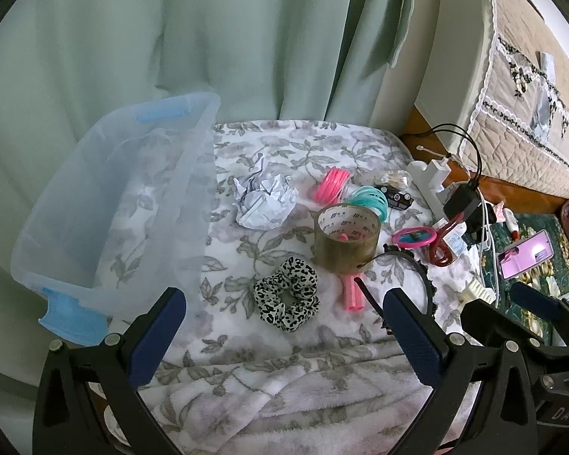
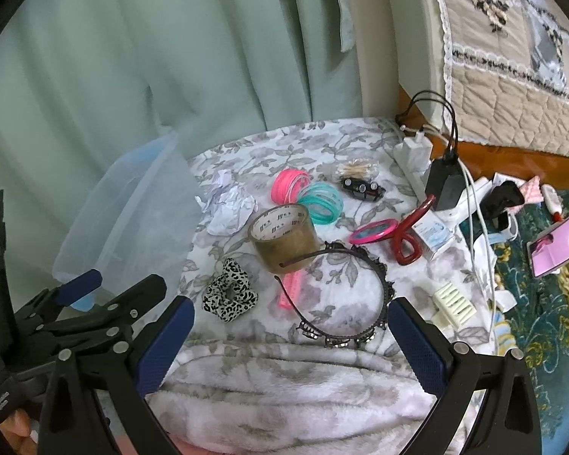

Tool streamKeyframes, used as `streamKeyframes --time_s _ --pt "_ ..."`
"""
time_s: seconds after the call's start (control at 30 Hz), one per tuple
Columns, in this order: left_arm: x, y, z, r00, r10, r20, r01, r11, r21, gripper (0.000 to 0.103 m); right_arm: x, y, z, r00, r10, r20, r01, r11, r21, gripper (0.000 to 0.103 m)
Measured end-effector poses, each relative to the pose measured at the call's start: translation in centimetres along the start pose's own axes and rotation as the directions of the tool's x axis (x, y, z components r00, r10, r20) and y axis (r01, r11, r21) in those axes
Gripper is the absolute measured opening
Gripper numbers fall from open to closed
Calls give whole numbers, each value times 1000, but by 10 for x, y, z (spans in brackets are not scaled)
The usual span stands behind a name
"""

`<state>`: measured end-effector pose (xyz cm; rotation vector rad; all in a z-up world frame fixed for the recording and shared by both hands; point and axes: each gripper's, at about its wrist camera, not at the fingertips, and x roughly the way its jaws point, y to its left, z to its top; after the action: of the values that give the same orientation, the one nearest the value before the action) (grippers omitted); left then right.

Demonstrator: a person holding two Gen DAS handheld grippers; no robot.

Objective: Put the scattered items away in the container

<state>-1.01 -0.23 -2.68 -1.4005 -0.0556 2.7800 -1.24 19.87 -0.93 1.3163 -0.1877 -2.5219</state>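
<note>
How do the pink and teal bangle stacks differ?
The pink bangles lie farther back, nearer the paper ball; the teal bangles lie nearer, right behind the tape roll. Pink is left of teal. Both are stacked rings tipped on edge on the floral blanket.

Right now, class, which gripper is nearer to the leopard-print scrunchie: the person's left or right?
Left. The left gripper has the leopard-print scrunchie lying just ahead between its open fingers. The right gripper is open over the black headband, with the scrunchie off to its left.
</note>
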Motion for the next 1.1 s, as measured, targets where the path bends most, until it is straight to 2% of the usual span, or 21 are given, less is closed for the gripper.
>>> streamKeyframes --time_s 0.37,0.53,0.73,0.8,0.87,0.97,1.1 --pt "17 -5 -2 998 17 -52 -17 1000 17 103 16 -10 -4 999 19 -45 -18 1000 17 103" --pt "24 -9 -1 997 -1 -74 3 1000 29 103 23 -19 -5 998 31 -63 -30 999 26 103" --pt "29 -5 4 999 -9 -49 10 1000 11 103 19 -49 -2 999 43 -17 -42 996 78 103" --pt "32 -5 6 999 -16 -42 17 1000 14 103 18 -67 -1 1000 10 -5 -10 995 96 103" --pt "36 -8 7 999 -28 -42 29 999 23 103 21 -85 -1 1000 -28 -6 29 993 115 103" --pt "50 -15 4 993 -84 -82 87 996 35 103 28 -110 -6 998 -65 -26 68 985 157 103" --pt "73 -25 -6 973 -156 -173 164 986 35 103 43 -131 -15 992 -96 -79 108 980 167 103"
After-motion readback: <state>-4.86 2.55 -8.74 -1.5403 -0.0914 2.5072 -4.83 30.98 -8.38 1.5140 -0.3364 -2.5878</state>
